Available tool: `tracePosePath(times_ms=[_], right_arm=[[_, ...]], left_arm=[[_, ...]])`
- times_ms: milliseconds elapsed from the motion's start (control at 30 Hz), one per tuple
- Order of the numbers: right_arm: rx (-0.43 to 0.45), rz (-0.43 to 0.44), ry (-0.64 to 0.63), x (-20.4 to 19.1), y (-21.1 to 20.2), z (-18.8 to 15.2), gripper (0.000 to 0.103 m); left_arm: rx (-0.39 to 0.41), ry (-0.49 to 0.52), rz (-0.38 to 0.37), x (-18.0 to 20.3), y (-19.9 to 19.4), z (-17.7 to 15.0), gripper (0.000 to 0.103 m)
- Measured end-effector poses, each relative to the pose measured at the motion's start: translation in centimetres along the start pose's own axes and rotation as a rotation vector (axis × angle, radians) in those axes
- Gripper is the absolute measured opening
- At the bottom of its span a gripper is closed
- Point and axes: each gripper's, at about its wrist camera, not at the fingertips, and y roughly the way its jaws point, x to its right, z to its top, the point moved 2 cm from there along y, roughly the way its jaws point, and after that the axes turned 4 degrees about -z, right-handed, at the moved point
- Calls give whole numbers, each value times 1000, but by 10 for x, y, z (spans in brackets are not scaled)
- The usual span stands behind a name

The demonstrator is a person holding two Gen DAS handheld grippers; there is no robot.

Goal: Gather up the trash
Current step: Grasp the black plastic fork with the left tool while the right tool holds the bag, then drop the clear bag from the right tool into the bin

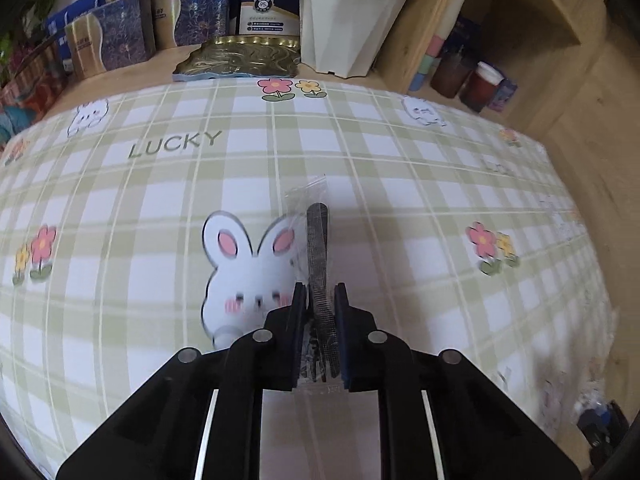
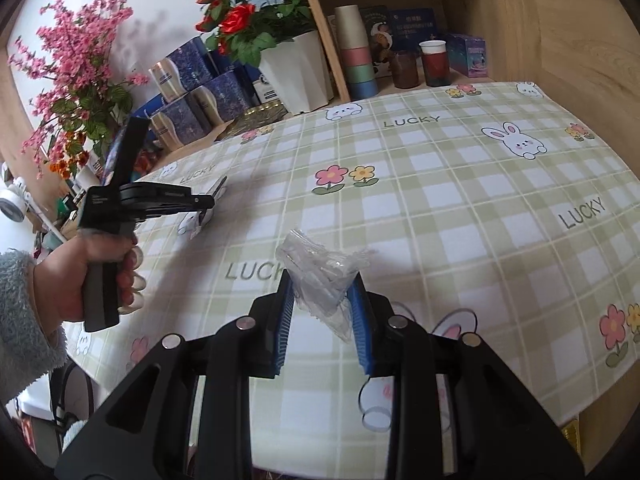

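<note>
Left gripper (image 1: 318, 296): clenched on a clear sleeve with a dark strip inside (image 1: 317, 256); the pads press both its sides.
Sleeve, place: just right of the printed rabbit (image 1: 250, 268) on the tablecloth (image 1: 420, 200), its near end between the gripper's fingers, its far end past them. Whether it is lifted off the cloth or lies on it, I cannot tell.
Sleeve, long axis: straight along the line the left gripper points, running away from the camera toward the white flowerpot (image 1: 344, 28). The rounded tip of the dark strip is the far end.
Left hand (image 2: 96, 272): in the right wrist view it grips the handle left of the rabbit's spot, sleeve cuff at the frame edge.
Right gripper (image 2: 320, 284): grasping a crumpled clear wrapper (image 2: 320, 272), jaws part closed around the bundle.
Wrapper, place: held above the worktop, well right of that rabbit, over the nearest "LUCKY" lettering.
Wrapper, long axis: none clear; it is a wad, with a tail hanging down toward the camera between the fingers.
Done so far: both pieces of trash in view are in a gripper.
Left to do: as I judge it, carrying both to a bin. No bin shows in either view.
Other trash: none visible on the cloth.
</note>
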Motion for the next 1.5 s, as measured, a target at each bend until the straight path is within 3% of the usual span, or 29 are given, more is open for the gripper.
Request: tracePosePath(times_ms=[167, 433, 800, 1100, 1400, 1500], right_arm=[[-3, -4, 27, 4, -25, -20, 30], [-26, -27, 41, 10, -59, -47, 30], [-14, 20, -7, -20, -104, -75, 30], [-64, 36, -68, -36, -120, -113, 30], [-246, 43, -125, -58, -89, -163, 30], [-269, 40, -149, -64, -86, -169, 30]], left_arm=[[55, -18, -107, 12, -51, -39, 14], [76, 14, -139, 37, -118, -98, 14], [142, 92, -167, 70, -218, -185, 14], [177, 101, -180, 75, -253, -246, 14], [148, 54, -183, 63, -257, -298, 14], [136, 39, -178, 58, -254, -307, 14]])
